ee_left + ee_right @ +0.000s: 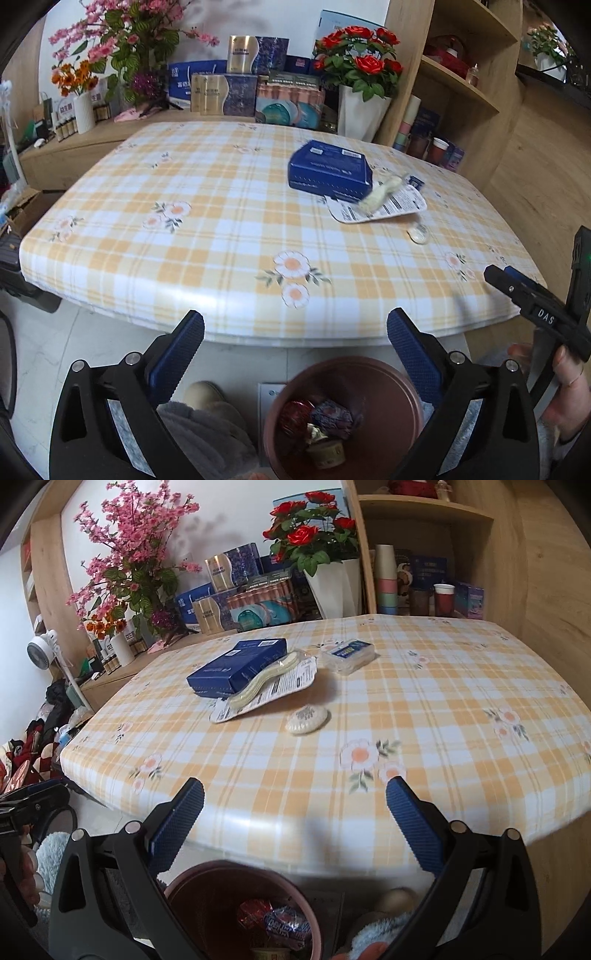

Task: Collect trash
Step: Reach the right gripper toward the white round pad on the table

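Observation:
On the checked tablecloth (pixel 424 701) lie a dark blue box (pixel 330 169) (pixel 238 665), a white blister card with a pale strip on it (pixel 384 203) (pixel 266 686), a small white round packet (pixel 418 234) (pixel 307 719), and a clear plastic case with a blue label (pixel 348 653). A brown bin (pixel 343 417) (pixel 240 912) on the floor below the table's front edge holds wrappers and a cup. My left gripper (pixel 295 354) is open and empty above the bin. My right gripper (pixel 294 832) is open and empty at the table edge; it also shows in the left wrist view (pixel 517 288).
Flower pots (pixel 360 74), boxes and bottles stand on the wooden ledge behind the table. A wooden shelf unit (pixel 424 554) with cups is at the back right. A fan (pixel 42 646) and clutter are at the left. A slippered foot (pixel 207 398) is by the bin.

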Available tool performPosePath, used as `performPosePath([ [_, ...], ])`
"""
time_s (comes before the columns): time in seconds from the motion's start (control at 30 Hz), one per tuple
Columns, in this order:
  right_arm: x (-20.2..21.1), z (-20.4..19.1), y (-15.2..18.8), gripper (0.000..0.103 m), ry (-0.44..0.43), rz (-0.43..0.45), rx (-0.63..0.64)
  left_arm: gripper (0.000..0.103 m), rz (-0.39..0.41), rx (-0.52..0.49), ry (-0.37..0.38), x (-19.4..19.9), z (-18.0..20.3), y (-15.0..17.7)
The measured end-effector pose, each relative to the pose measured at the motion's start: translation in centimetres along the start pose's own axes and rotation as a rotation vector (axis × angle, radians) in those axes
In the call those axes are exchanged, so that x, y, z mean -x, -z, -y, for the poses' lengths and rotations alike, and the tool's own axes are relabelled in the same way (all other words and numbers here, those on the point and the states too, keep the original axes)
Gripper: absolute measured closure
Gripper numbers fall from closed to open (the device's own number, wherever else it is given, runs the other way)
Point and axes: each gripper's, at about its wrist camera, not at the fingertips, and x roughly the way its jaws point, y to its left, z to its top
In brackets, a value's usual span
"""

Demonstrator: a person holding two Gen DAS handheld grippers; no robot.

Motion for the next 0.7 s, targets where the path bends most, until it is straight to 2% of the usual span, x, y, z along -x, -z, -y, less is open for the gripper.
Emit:
performPosePath([
  [0.13, -2.4, 0.2, -1.9, 0.006, -0.009, -0.039, 0.014, 0.006, 0.042, -0.014, -0.024, -0.6, -0.6, -1.4],
  [0.2, -4.2, 0.1, -2.8, 0.006, 0.057, -0.082, 0.027, 0.006, 0.059, -0.015, -0.041, -1.2, -0.9, -2.2],
  [0.37, -8.4, -0.4, -4.3, 0.007, 0.106, -0.148, 0.013, 0.006, 0.089, 0.016, -0.054, -3.2, -2.1, -4.1],
  [0.43, -10.2, -0.8, -4.9, 0.015, 0.129, -0.175, 0.024, 0.006, 0.096, 0.024, -0.065, -4.0, -2.4, -4.8],
  [0.5, -11.8, -1.0, -5.2, 0.031, 0.158, -0.216, 0.019, 0.006, 0.098, 0.03, -0.062, -4.8, -2.7, -5.2],
  [0.57, -13.5, -0.8, -5.5, 0.037, 0.185, -0.26, 0.002, 0.006, 0.098, 0.041, -0.058, -5.5, -3.0, -5.5],
  [0.7, -15.2, -0.2, -5.9, 0.038, 0.205, -0.288, -0.052, 0.006, 0.097, 0.067, -0.049, -6.4, -3.5, -5.7],
])
